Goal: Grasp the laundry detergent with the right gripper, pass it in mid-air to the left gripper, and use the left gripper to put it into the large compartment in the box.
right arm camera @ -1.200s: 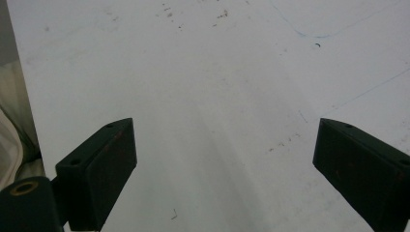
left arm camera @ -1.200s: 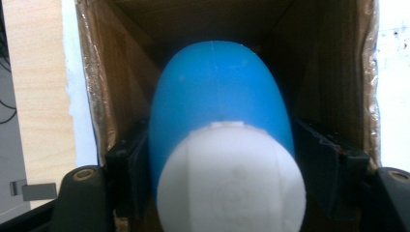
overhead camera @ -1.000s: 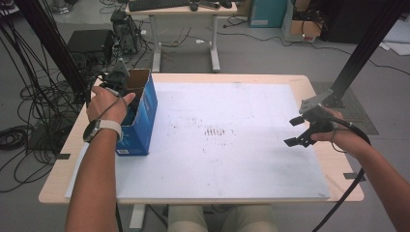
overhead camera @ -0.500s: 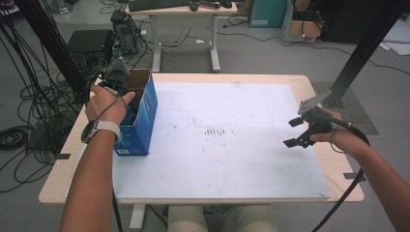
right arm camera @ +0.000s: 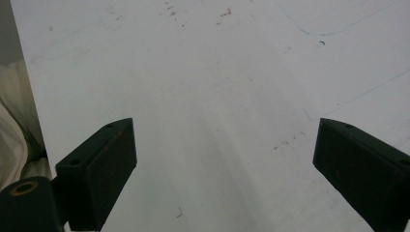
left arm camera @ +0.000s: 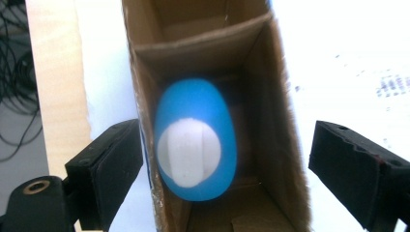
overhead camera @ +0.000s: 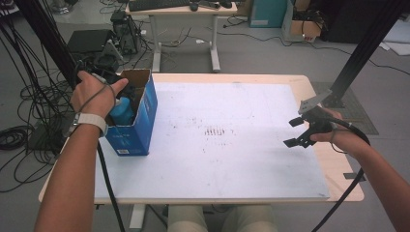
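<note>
Blue bottle (left arm camera: 196,145) with a white cap sits upright inside the open-topped blue carton (overhead camera: 140,121), which stands near the table's (overhead camera: 300,82) left edge, toward the far-left corner. Left gripper (left arm camera: 222,169) hangs over the carton mouth looking down into it; its fingers (left arm camera: 104,166) have just been opening, and now stand wide, one outside the carton's wall, the other out over the white mat (overhead camera: 232,159), not pressing on the bottle. Carton interior is tight: cardboard walls close on both sides of the bottle, a divider just beyond it. Right gripper (overhead camera: 302,131) hovers by the right edge of the table, fingers (right arm camera: 96,169) spread wide with nothing between. The whole middle of the mat, from carton to right gripper, is open room.
</note>
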